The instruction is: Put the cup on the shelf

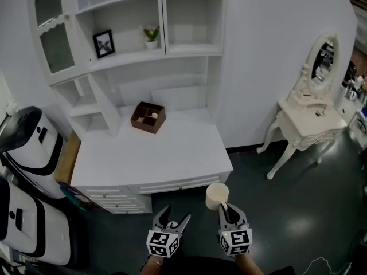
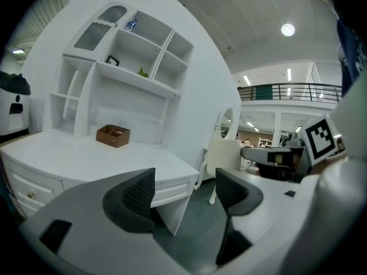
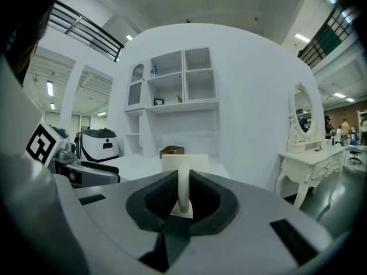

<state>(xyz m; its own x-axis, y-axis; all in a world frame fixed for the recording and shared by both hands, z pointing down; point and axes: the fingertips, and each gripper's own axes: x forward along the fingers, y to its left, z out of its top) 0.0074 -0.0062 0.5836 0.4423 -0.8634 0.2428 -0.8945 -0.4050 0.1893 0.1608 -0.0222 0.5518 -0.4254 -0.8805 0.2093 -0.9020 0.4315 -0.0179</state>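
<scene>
A brown box (image 1: 148, 117) sits on the desk (image 1: 172, 159) below the shelf (image 1: 189, 49). The right gripper's (image 1: 225, 207) jaws pinch a plain cream cup (image 1: 217, 195); the left gripper's (image 1: 176, 215) jaws are spread.

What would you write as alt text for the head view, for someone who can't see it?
Seen from above, the right tool grips a cream cup by its handle in front of a white desk with shelves above it. The left tool is open and empty beside it; a brown box sits on the desk.
</scene>
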